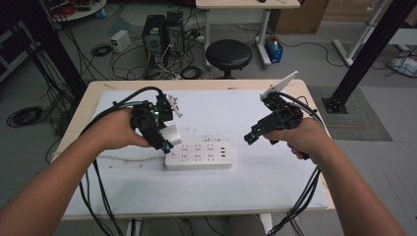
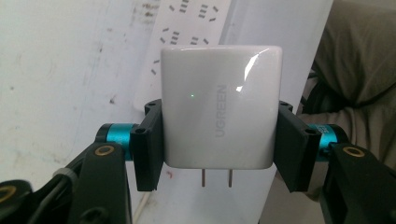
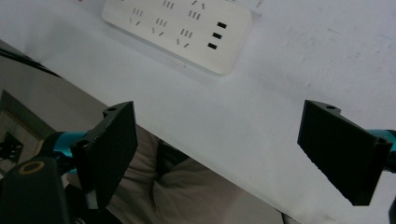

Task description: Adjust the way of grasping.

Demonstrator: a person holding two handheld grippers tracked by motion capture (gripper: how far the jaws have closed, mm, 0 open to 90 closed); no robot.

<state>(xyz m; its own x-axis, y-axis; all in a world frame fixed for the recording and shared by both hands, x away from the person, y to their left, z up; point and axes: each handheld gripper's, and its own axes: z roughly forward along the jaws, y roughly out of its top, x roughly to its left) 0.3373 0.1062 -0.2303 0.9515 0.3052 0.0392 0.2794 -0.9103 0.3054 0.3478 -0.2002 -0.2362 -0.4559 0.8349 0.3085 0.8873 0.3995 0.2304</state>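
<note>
Left gripper (image 2: pixel 219 140) jaws squeeze white charger (image 2: pixel 220 107), prongs (image 2: pixel 216 178) not yet facing power strip (image 1: pixel 198 154) just beside it. Right gripper (image 3: pixel 233 149) jaws wide, hold nothing.

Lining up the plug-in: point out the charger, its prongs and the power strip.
UGREEN charger (image 2: pixel 219 107): left gripper view, white front face.
Prongs (image 2: pixel 216 178): left gripper view, metal blades beneath charger.
Power strip (image 1: pixel 199 155): high view, top socket face.

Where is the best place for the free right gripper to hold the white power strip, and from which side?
Probably across its narrow width at the end with the USB ports, coming from above. The power strip lies flat on the table, long and low, and that end faces the open right gripper; the left gripper holds a charger.
</note>
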